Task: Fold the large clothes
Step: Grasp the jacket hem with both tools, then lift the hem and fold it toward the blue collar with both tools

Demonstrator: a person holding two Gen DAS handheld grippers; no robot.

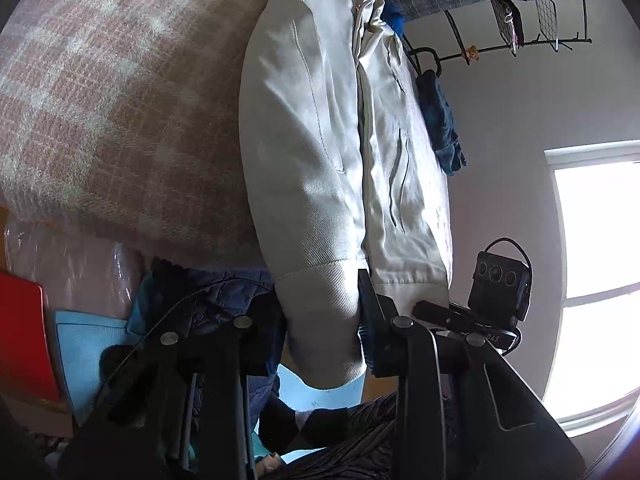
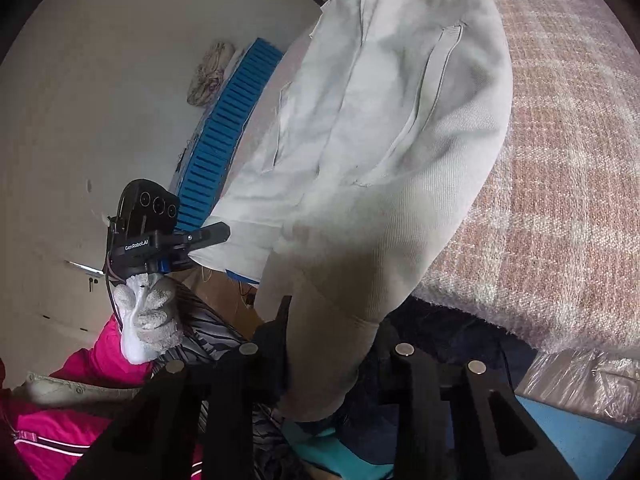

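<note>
Pale cream trousers (image 1: 320, 140) lie lengthwise on a bed, legs side by side, hems toward me. In the left wrist view my left gripper (image 1: 320, 316) is shut on the hem of the nearer leg, and cloth fills the gap between its fingers. To the right, my right gripper (image 1: 436, 310) clamps the other leg's hem. In the right wrist view the trousers (image 2: 380, 140) run up the frame. My right gripper (image 2: 336, 336) is shut on the wide leg end. My left gripper (image 2: 208, 240), held by a gloved hand (image 2: 148, 320), pinches the neighbouring hem.
A pink plaid blanket (image 2: 560, 160) covers the bed under the trousers. A blue slatted crate (image 2: 224, 140) leans on the wall beyond. A wire rack (image 1: 520, 20) and a hanging blue garment (image 1: 440, 120) are near a bright window (image 1: 592, 260). Pink clothing (image 2: 60, 420) lies low left.
</note>
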